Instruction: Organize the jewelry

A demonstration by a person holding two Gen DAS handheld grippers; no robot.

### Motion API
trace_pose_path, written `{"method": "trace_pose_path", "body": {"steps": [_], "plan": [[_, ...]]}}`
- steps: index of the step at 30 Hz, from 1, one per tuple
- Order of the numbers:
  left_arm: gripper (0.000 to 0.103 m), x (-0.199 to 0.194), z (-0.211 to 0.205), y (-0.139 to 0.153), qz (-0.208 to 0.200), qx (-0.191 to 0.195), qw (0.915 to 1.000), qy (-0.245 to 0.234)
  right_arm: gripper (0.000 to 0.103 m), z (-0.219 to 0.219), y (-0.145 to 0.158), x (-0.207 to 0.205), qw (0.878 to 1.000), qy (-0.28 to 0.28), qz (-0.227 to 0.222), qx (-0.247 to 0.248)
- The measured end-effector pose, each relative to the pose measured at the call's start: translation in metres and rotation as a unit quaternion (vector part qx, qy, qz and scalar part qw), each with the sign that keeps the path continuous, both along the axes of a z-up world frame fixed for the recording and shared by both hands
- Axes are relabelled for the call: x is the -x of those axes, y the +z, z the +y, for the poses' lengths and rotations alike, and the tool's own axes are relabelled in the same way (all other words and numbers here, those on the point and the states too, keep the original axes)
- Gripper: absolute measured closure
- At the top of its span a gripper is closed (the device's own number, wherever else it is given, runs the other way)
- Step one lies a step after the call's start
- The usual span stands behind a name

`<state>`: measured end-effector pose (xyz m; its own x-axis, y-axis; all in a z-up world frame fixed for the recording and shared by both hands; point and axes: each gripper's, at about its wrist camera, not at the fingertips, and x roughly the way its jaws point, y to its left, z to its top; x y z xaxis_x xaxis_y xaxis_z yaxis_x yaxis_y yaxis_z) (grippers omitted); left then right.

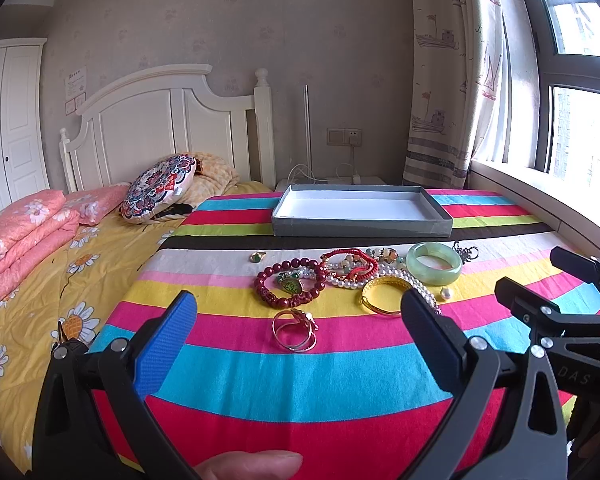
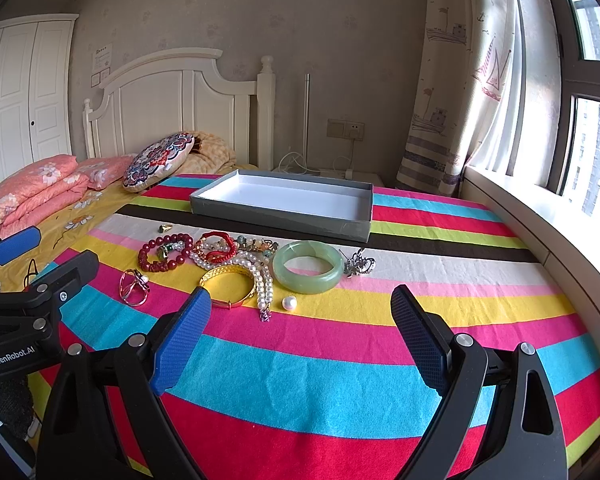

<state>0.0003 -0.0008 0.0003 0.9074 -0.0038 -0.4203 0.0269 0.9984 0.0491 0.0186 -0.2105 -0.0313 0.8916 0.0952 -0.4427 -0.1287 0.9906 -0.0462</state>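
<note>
Jewelry lies in a loose heap on a striped cloth: a jade bangle [image 1: 434, 266] [image 2: 308, 266], a gold bangle [image 1: 382, 294] [image 2: 230, 286], a dark red bead bracelet [image 1: 290, 286] [image 2: 160, 254], a pearl strand [image 2: 262, 284], a red cord bracelet [image 1: 352, 262], a wire ring [image 1: 294, 330] [image 2: 134, 286], a loose pearl [image 2: 289, 303], a silver brooch [image 2: 358, 264]. An empty grey box [image 1: 362, 226] [image 2: 280, 216] stands behind them. My left gripper [image 1: 298, 320] is open just before the wire ring. My right gripper [image 2: 300, 312] is open near the loose pearl.
The cloth [image 2: 320, 380] covers a bed with a yellow flowered sheet [image 1: 40, 280], pink quilts [image 1: 20, 236] and a round cushion [image 1: 160, 188]. A white headboard [image 1: 160, 120] stands behind. A window sill [image 2: 540, 216] and curtain [image 2: 460, 80] run along the right.
</note>
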Motion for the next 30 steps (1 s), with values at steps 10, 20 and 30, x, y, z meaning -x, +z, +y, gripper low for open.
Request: {"method": "trace_pose_path", "body": {"steps": [10, 20, 30], "plan": [[0.002, 0.002, 0.001, -0.01, 0.0, 0.001, 1.0, 0.001, 0.015, 0.0, 0.0, 0.0, 1.0, 0.0, 0.0, 0.0], [0.002, 0.002, 0.001, -0.008, 0.0, 0.001, 1.0, 0.001, 0.015, 0.0, 0.0, 0.0, 1.0, -0.001, 0.0, -0.001], [0.002, 0.001, -0.001, -0.012, 0.0, 0.001, 1.0, 0.001, 0.015, 0.0, -0.001, 0.0, 1.0, -0.001, 0.0, -0.001]]}}
